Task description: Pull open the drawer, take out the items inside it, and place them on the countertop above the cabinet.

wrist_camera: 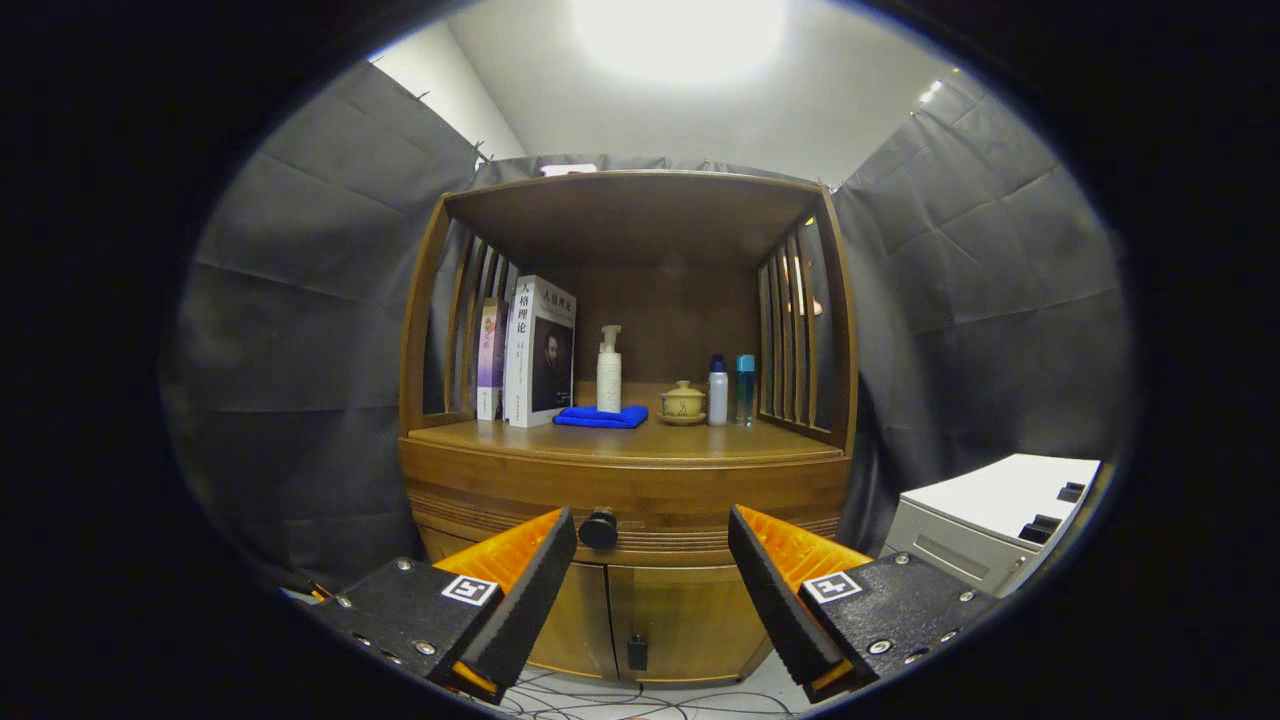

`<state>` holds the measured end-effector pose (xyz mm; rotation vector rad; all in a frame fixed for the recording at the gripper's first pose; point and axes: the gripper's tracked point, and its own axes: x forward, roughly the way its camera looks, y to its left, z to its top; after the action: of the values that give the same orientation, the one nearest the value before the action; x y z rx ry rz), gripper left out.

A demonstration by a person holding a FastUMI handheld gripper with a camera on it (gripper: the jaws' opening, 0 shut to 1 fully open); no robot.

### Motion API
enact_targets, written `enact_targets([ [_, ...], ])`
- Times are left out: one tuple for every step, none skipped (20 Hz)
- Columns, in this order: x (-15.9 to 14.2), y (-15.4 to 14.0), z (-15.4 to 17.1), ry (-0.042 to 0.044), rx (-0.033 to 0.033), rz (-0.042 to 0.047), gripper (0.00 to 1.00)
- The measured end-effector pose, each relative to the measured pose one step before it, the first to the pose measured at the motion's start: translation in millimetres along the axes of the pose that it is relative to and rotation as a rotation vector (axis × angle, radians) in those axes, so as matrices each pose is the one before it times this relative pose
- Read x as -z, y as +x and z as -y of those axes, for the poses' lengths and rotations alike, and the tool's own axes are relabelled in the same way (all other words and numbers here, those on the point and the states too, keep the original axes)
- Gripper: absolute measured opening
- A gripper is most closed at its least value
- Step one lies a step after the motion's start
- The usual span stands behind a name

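Approaching the drawer knob [598,528]: hand-held gripper [652,550] spread wide, empty, knob just ahead between the fingers, nearer the left one. Drawer [630,500] looks closed. Next: centre on knob, close, pull.

Drawer [625,500] shut, contents hidden; small bottles' [718,392] labels unreadable.

Ahead of my spread-fingered claw [652,560] I see a warm brown wooden cabinet [625,480] with a black drawer knob [598,528], a bright blue cloth [601,416] at twelve o'clock, and, right of it, a white pump bottle [608,372] and tan lidded cup [682,400].
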<state>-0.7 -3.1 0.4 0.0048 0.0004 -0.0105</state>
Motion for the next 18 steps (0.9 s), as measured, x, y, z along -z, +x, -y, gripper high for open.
enact_targets([
  [0.28, -0.18, 0.26, 0.00013, 0.00157, -0.00188, 0.95],
  [0.65, 0.82, 0.02, 0.00114, 0.00126, -0.00086, 0.95],
  [-0.62, -0.09, 0.36, 0.00301, -0.00027, -0.00106, 0.95],
  [0.75, 0.34, -0.55, 0.00309, 0.00029, -0.00085, 0.95],
  [-0.70, -0.20, 0.31, 0.00193, 0.00310, 0.00028, 0.95],
  [0.12, -0.47, 1.72, 0.00022, 0.00493, 0.00114, 0.95],
  [0.25, 1.53, 2.17, 0.00179, 0.01039, -0.00259, 0.95],
  [2.46, 1.42, 0.72, 0.00525, 0.00510, -0.00708, 0.95],
  [3.13, 2.88, -0.70, 0.00836, 0.00439, -0.01072, 0.95],
  [3.15, 3.72, -1.56, 0.01374, 0.00335, -0.01109, 0.95],
  [0.58, 3.71, -3.49, 0.00926, -0.00750, -0.00737, 0.95],
  [-2.01, 5.03, -2.59, 0.00833, -0.00102, -0.00100, 0.95],
  [-0.81, 6.08, -1.38, 0.00783, 0.00062, -0.00270, 0.95],
  [0.99, 6.29, -1.14, 0.00833, 0.00090, -0.00397, 0.95],
  [1.73, 6.24, -1.50, 0.00729, -0.00043, -0.00601, 0.95],
  [4.38, 6.39, -1.50, 0.00598, -0.00146, -0.01056, 0.95],
  [3.62, 5.45, -0.85, 0.00178, -0.00250, -0.01159, 0.95],
  [4.17, 5.85, -0.72, -0.00286, -0.00316, -0.00855, 0.95],
])
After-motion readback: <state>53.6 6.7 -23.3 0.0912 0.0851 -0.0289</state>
